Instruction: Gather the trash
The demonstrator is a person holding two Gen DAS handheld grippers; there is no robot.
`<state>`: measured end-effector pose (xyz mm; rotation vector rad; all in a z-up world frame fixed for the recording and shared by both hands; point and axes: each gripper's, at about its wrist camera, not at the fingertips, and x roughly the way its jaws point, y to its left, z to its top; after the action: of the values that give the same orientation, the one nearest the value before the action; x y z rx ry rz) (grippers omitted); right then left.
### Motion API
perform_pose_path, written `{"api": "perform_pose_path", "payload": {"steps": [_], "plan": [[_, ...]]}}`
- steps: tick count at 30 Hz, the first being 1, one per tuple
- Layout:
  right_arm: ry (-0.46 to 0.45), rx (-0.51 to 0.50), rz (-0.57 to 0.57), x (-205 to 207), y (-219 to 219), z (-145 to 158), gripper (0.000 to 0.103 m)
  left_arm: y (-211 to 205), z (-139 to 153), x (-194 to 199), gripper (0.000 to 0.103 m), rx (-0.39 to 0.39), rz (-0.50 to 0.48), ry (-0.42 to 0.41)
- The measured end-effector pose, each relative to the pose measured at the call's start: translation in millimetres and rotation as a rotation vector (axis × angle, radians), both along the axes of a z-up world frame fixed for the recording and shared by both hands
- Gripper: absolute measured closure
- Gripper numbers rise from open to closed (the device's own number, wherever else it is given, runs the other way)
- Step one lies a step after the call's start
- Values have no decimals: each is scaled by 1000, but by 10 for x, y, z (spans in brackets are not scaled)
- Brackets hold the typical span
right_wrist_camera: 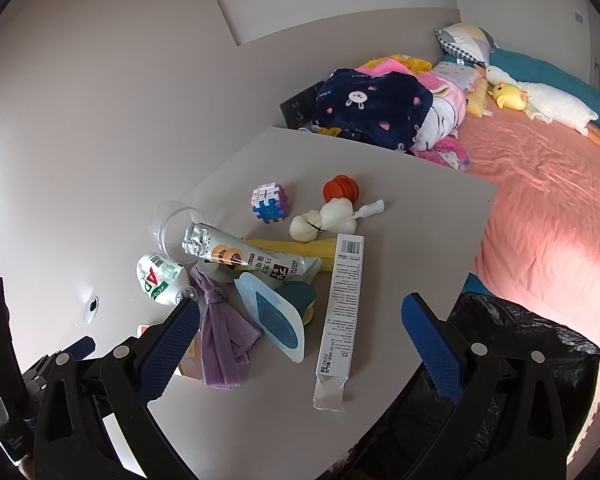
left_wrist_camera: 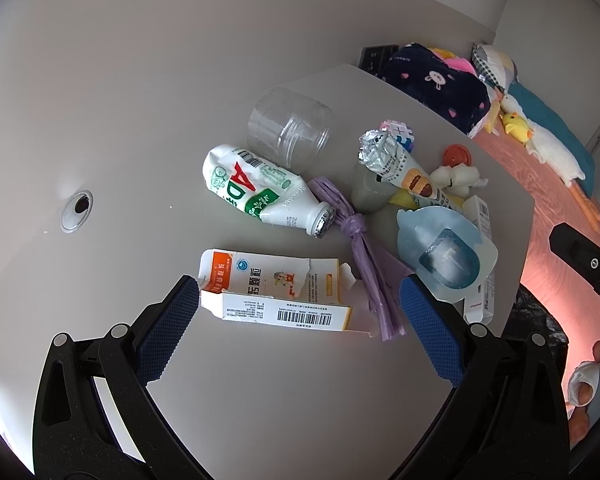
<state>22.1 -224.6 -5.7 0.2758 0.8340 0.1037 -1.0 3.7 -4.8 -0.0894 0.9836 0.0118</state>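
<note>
Left gripper point(left_wrist_camera: 296, 312) is hovering low over the table point(left_wrist_camera: 260, 392), jaws spread wide and holding nothing, straddling a torn carton point(left_wrist_camera: 276, 294) near the front edge. Right gripper point(right_wrist_camera: 300, 332) is hanging higher over the front right corner, jaws also wide apart and empty, above the long box point(right_wrist_camera: 340, 312).

Trash is lying mid-table: crushed bottle point(left_wrist_camera: 260, 192) on the left, clear jar point(left_wrist_camera: 290, 130) behind it, purple strip point(left_wrist_camera: 364, 256) knotted, snack wrapper point(left_wrist_camera: 400, 164), blue blister pack point(left_wrist_camera: 444, 252), then the orange cap point(right_wrist_camera: 341, 188) toward the back right.

Black bag point(right_wrist_camera: 512, 344) is sitting open off the right edge. Bed point(right_wrist_camera: 540, 200) with plush toys is lying beyond.
</note>
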Motion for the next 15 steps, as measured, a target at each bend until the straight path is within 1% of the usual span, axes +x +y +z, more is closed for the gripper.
{"api": "perform_pose_path", "payload": {"steps": [15], "plan": [[1,1,1,7,-2,8,3,28,9,21,6,-8,9,7]]}}
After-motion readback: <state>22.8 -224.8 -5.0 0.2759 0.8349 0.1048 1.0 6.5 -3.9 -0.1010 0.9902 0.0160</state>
